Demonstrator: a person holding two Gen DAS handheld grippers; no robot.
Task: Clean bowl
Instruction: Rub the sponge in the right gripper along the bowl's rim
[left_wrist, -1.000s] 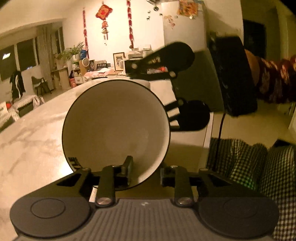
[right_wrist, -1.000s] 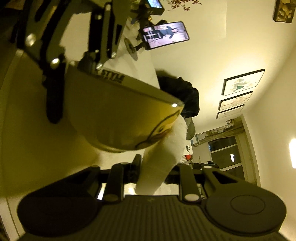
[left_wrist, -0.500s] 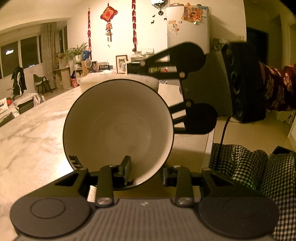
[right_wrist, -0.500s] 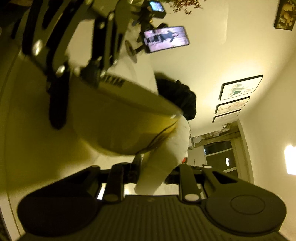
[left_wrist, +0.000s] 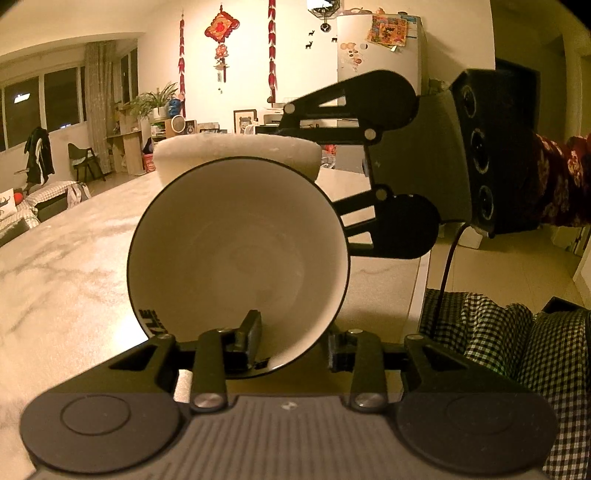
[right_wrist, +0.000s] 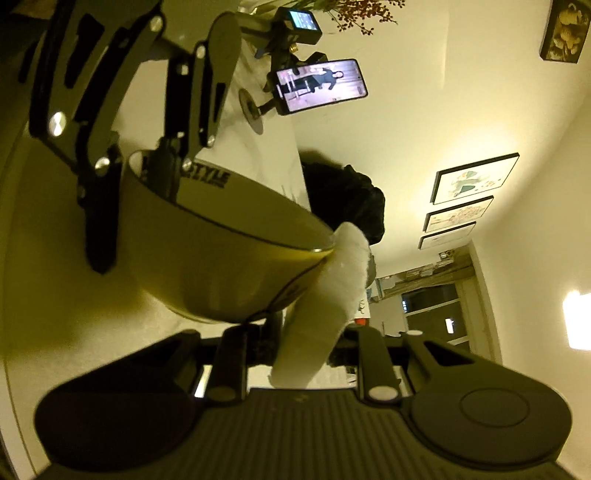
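**Mid-wipe, bowl rim**

My left gripper (left_wrist: 291, 345) held the bowl (left_wrist: 236, 254) by its 6 o'clock rim, jaws easing open. My right gripper (right_wrist: 303, 354) clamped the sponge (right_wrist: 325, 306) against the 12 o'clock rim. Next, probably: re-tighten left, sweep inside.

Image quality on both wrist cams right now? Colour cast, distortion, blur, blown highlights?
Left wrist view: warm yellow cast, strong fisheye bending the pale marbled tabletop, white black-rimmed bowl sharp. Right wrist view: image rolled sideways, greenish-yellow cast, wall lamp blown out, white sponge slightly soft.
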